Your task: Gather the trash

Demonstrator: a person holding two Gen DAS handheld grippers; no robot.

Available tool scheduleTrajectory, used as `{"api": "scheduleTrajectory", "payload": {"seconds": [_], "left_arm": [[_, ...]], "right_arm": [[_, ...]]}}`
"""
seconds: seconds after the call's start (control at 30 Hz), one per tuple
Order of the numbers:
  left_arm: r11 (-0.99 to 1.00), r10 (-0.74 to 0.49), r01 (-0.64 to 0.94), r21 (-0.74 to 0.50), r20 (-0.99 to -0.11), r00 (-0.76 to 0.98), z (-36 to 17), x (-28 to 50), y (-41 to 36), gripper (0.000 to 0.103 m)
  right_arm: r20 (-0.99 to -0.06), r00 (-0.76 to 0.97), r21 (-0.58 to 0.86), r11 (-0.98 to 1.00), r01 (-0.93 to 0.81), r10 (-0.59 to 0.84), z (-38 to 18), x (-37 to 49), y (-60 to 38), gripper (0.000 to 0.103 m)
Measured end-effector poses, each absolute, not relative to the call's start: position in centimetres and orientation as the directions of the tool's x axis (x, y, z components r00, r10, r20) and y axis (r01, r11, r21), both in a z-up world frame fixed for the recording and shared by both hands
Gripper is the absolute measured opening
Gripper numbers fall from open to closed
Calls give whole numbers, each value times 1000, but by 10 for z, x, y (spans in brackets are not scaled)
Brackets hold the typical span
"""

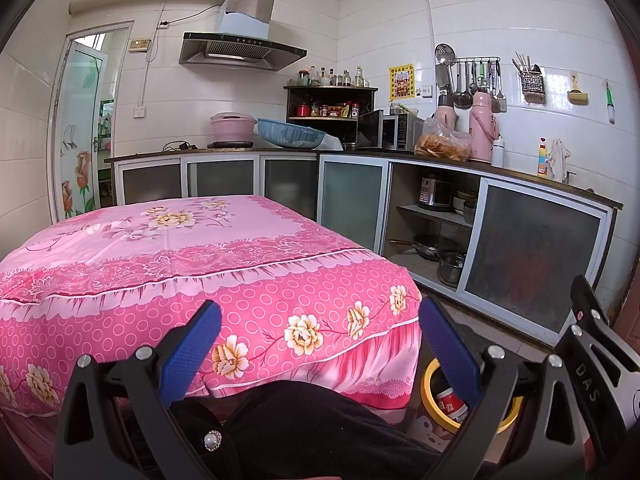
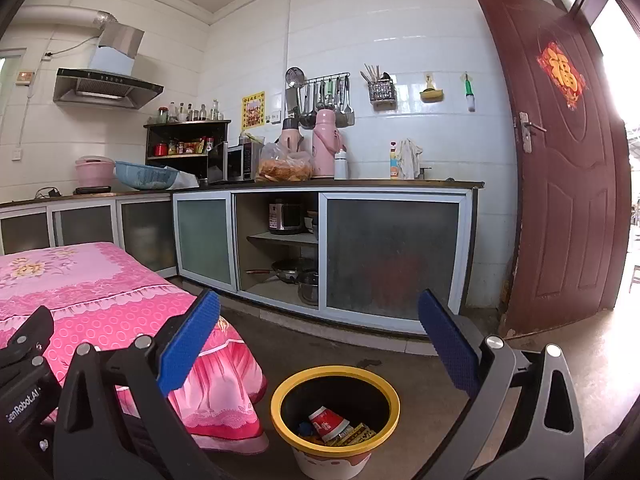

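Trash: a red-and-white paper cup (image 2: 329,423) lies tilted inside the bin, on top of yellowish wrappers (image 2: 354,436) and a small blue scrap; no loose litter shows on the cloth or the floor.
Bin: the yellow-rimmed wastebasket (image 2: 280,394) stands on the concrete floor just beside the draped corner of the table (image 1: 168,240), between the table and the counter cabinets (image 2: 392,248).
Right gripper (image 2: 319,338): blue pads spread wide, nothing between them, hanging above the bin.
Left gripper (image 1: 320,344): equally wide and empty, aimed across the pink floral tablecloth; the right tool's black body shows at its right edge.
Stage, as a guess: collection looks finished or nearly so, since both tools are bare and the table top is clear.
Risk: the tools sit close together, so swinging either could knock them against each other; a low sweep of the right one could catch the bin's rim and tip the light bin, spilling the cup.
Risk: the hanging cloth could snag on a finger.
Hidden: the bin's depth and lower contents; the floor under the table; in the left view the right-hand finger covers most of the bin.
Unclear: the dark fabric with a pearl button at the left view's bottom, likely the person's clothing.
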State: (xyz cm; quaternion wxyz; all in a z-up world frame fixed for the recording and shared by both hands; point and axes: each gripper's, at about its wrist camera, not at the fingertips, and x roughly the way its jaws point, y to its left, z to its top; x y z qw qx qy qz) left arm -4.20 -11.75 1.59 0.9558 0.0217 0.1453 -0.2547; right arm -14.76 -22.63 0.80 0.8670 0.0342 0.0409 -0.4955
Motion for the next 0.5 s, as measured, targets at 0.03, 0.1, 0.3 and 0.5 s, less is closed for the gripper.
{"api": "scheduleTrajectory", "payload": {"seconds": [0.03,0.1,0.3,0.5], "left_arm": [[869,-481,494,-33,-289,828,16,-42,-117,95],[869,-480,493,-33,-288,828,16,-42,-118,95],[869,-481,494,-32,-288,828,16,-43,-118,95],[869,-481,493,-32,-288,828,16,-43,-118,95]], "right_arm": [[-105,505,19,506,863,-857,8,-147,-226,95],[-106,504,20,505,863,-857,8,-147,-226,95],[-108,503,20,504,864,-858,7,-147,-227,95],[-112,501,20,502,865,-858,7,-146,-227,95]]}}
